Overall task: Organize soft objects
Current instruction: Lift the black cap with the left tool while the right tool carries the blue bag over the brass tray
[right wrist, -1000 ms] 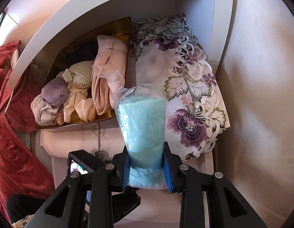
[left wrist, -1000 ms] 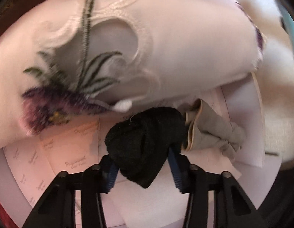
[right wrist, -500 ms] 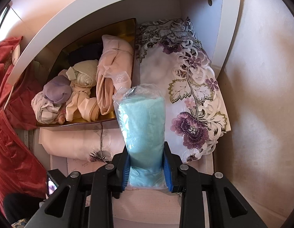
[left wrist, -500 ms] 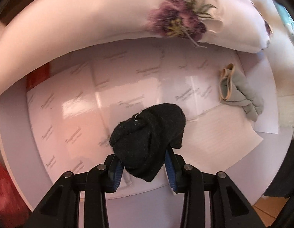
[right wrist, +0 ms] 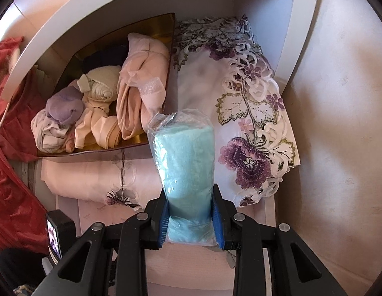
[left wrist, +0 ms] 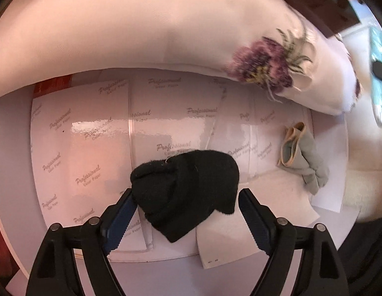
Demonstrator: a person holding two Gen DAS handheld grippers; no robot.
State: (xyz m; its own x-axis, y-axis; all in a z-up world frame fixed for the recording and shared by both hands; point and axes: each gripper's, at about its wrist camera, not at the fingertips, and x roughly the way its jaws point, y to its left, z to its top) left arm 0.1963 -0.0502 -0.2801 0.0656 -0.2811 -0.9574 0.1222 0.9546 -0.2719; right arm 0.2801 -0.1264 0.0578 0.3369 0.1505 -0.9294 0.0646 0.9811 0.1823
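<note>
A black rolled sock (left wrist: pixel 186 185) rests on glossy printed paper sheets (left wrist: pixel 92 128) lining a white shelf. My left gripper (left wrist: pixel 185 193) straddles it with its jaws opening wide. The right pad stands apart from the sock and the left pad is just at its edge. A grey knotted sock (left wrist: pixel 302 157) lies off to the right. My right gripper (right wrist: pixel 191 209) is shut on a teal towel in a clear plastic bag (right wrist: pixel 186 153), held upright before the shelves.
A folded white cloth with purple flower embroidery (left wrist: pixel 166 29) fills the back of the lower shelf. On the shelf above, a gold box (right wrist: pixel 151 29) holds several rolled stockings beside a lace-edged floral cloth (right wrist: pixel 240 123). Red fabric (right wrist: pixel 10 172) hangs at the left.
The left gripper carried the black sock leftward along the shelf, away from the grey sock, then spread its jaws off it. The right gripper and its towel pack stayed put.
</note>
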